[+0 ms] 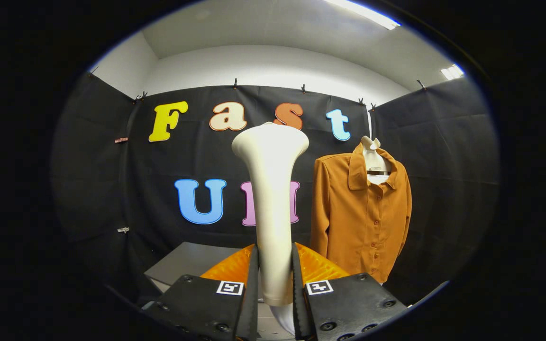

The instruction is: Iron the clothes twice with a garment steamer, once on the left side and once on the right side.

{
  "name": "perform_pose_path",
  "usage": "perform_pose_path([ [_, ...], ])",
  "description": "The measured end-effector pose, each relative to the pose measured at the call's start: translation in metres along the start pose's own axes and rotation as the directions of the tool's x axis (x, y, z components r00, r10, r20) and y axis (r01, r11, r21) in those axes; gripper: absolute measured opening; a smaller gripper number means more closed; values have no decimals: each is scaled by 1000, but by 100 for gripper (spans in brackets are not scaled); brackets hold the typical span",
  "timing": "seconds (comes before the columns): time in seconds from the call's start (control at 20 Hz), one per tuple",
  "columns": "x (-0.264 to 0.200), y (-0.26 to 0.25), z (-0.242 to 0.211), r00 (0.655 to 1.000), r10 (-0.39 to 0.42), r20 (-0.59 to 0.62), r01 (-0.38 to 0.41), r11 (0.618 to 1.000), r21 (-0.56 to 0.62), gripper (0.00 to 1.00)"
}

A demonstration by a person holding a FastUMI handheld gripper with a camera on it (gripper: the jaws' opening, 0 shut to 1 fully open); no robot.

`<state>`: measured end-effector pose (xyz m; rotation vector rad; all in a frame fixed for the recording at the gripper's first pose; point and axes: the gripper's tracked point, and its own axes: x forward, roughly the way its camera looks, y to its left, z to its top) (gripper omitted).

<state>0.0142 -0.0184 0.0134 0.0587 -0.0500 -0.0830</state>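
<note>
Clamping the upright garment steamer (270,199) — gripper (275,274) closed tight, both fingers pressing its handle.

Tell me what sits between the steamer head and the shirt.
Nothing: in the gripper view, open air and booth wall separate the steamer, gripped by the gripper, from the shirt.

gripper (275,279) is pointing pretty much level, both fingers (253,284) squeezed tight against a steamer (272,189) handle that sticks straight up toward 12 o'clock between them.
</note>
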Motion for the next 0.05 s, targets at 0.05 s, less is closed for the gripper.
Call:
perform_pose_path([
  [0.05, -1, 1, 0, 1000, 3, 0, -3, 1000, 5, 33],
])
